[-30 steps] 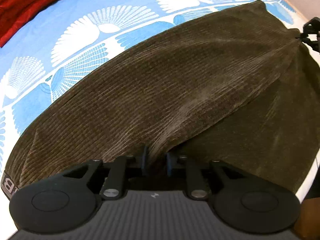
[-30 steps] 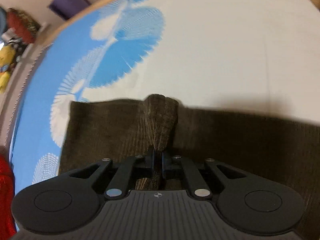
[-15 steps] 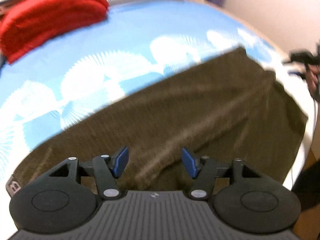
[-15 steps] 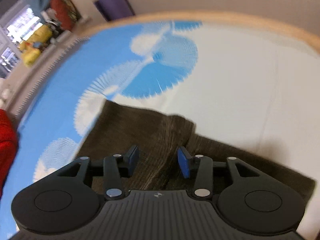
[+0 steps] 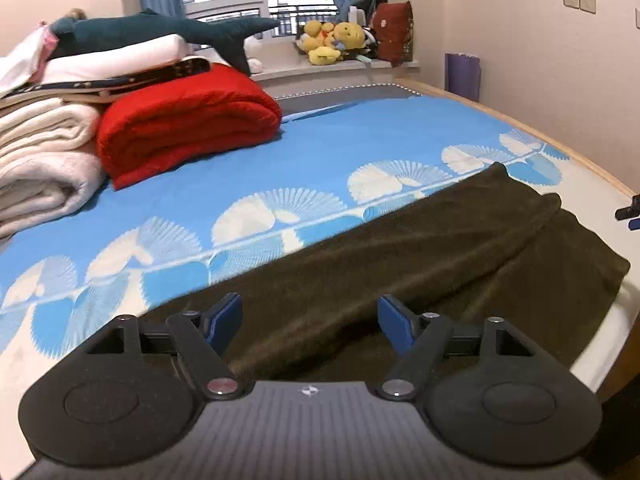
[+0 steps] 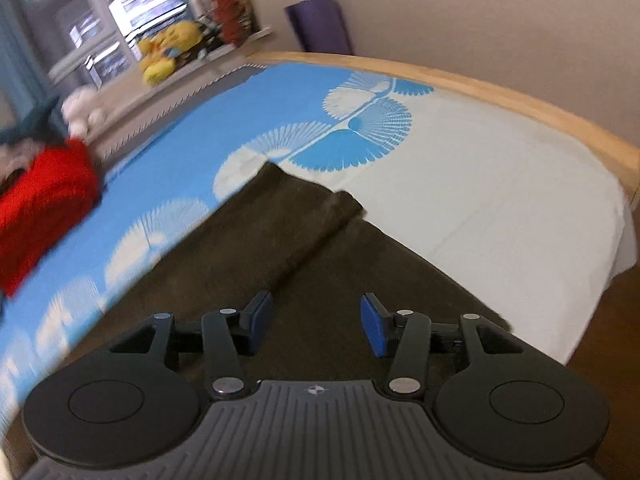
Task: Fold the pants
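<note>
The dark olive corduroy pants (image 5: 420, 248) lie flat on the bed, one layer folded over another along their length. My left gripper (image 5: 310, 322) is open and empty, raised above the near end of the pants. My right gripper (image 6: 316, 326) is open and empty, raised above the other end of the pants (image 6: 288, 248). The tip of the right gripper (image 5: 628, 213) shows at the right edge of the left wrist view.
The bed has a blue sheet with white fan patterns (image 5: 280, 168) and a plain white part (image 6: 500, 184). A red folded blanket (image 5: 184, 116) and cream blankets (image 5: 40, 160) are stacked at the far left. A wooden bed edge (image 6: 520, 100) runs on the right.
Both grippers were shut on the pants' fabric a second ago. They have opened, let the pants drop onto the bed, and lifted up and back.
</note>
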`<state>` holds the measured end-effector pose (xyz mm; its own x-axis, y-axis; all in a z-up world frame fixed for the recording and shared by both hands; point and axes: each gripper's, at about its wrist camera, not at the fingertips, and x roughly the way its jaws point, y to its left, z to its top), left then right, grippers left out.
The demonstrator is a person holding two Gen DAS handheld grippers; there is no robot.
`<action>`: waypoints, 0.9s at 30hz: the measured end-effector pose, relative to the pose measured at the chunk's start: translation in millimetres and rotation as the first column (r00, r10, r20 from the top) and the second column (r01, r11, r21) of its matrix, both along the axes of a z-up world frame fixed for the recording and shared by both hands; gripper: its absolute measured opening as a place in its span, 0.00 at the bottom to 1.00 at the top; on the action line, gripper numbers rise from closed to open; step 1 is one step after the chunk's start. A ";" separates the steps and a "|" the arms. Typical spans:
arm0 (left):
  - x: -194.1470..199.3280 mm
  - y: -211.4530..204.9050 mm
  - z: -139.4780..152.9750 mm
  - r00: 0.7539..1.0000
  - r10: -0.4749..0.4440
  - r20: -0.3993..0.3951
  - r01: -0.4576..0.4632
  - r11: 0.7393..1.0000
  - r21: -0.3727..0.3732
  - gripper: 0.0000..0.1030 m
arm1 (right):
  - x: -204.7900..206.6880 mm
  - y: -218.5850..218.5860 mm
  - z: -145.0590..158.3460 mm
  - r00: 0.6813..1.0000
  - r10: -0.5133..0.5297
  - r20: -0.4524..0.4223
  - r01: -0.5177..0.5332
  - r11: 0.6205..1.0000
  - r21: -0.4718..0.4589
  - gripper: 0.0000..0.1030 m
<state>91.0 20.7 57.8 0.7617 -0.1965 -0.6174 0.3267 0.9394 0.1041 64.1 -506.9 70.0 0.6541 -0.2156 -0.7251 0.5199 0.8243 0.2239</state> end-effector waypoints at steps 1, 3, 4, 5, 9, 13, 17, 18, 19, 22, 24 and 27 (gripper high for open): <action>-14.6 2.6 -4.2 1.000 0.016 -0.008 -0.016 1.000 -0.010 0.79 | -5.0 0.6 -4.7 1.000 0.000 0.006 0.000 1.000 0.012 0.49; -41.1 7.6 -16.9 0.999 0.038 -0.028 -0.040 0.998 -0.045 0.79 | -13.5 -0.6 -15.0 1.000 -0.007 0.014 0.006 0.998 0.062 0.49; -52.4 11.6 -24.4 0.998 0.053 -0.034 -0.055 0.996 -0.070 0.79 | -15.5 -3.0 -22.6 1.000 -0.019 0.000 0.019 0.995 0.098 0.49; -62.1 16.5 -35.0 0.996 0.084 -0.042 -0.088 0.991 -0.101 0.78 | -16.6 -5.5 -29.1 0.999 -0.040 -0.011 0.041 0.992 0.123 0.49; -70.8 30.7 -86.5 0.946 0.191 -0.264 -0.229 0.965 -0.124 0.14 | -22.9 -11.5 -56.2 0.989 -0.121 -0.086 0.135 0.975 0.174 0.43; -66.3 31.9 -100.7 0.942 0.116 -0.314 -0.169 0.975 -0.147 0.14 | -31.4 -11.8 -78.5 0.974 -0.154 -0.165 0.188 0.959 0.211 0.39; -62.1 16.9 -124.8 0.908 0.030 -0.418 -0.096 0.986 -0.138 0.28 | -41.5 -26.8 -95.4 0.946 -0.235 -0.222 0.294 0.912 0.285 0.40; -62.3 10.0 -128.6 0.900 -0.005 -0.436 -0.063 0.988 -0.141 0.44 | -43.7 -29.9 -97.3 0.939 -0.256 -0.228 0.317 0.902 0.294 0.40; -62.5 3.1 -131.6 0.898 -0.031 -0.439 -0.030 0.991 -0.132 0.60 | -45.5 -32.9 -98.1 0.932 -0.278 -0.231 0.339 0.894 0.292 0.40; -67.9 -19.2 -142.6 0.904 -0.075 -0.421 0.064 0.997 -0.040 0.69 | -48.9 -41.9 -101.8 0.922 -0.309 -0.232 0.371 0.876 0.309 0.40; -68.3 -25.8 -153.8 0.896 -0.085 -0.437 0.094 0.996 0.000 0.69 | -47.9 -44.1 -103.2 0.923 -0.311 -0.227 0.372 0.873 0.317 0.40; -68.0 -30.5 -166.6 0.896 -0.076 -0.438 0.123 0.989 0.080 0.66 | -43.6 -44.8 -102.4 0.925 -0.307 -0.225 0.366 0.881 0.300 0.40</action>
